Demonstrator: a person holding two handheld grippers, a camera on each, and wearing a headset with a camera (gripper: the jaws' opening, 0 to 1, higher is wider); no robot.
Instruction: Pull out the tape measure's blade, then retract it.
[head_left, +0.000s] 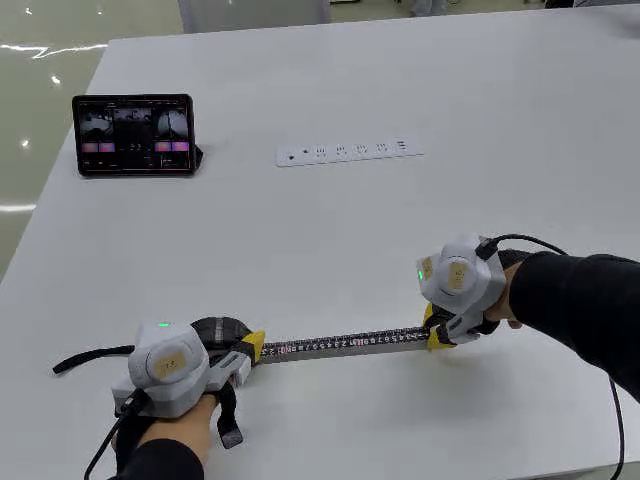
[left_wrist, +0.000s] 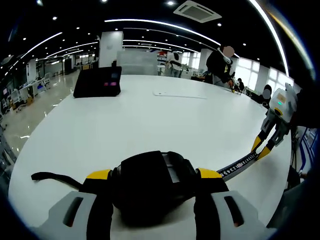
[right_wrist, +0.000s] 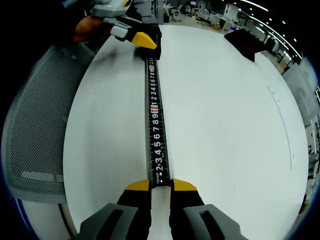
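Your left gripper (head_left: 245, 350) sits at 7 o'clock in the head view, its jaws clamped on either side of the black tape measure case (head_left: 218, 332) on the white table (head_left: 400, 240). Your right gripper (head_left: 437, 335), at 4 o'clock, pinches the end of the blade (head_left: 345, 345), which stretches straight between the two grippers with its numbers facing up. A tablet (head_left: 133, 134) stands at 11 o'clock.

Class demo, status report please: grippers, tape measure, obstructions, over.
Left hand-held gripper shut on tape measure. Right hand-held gripper shut on blade, pulled out along table. Tablet, power strip well clear of it.
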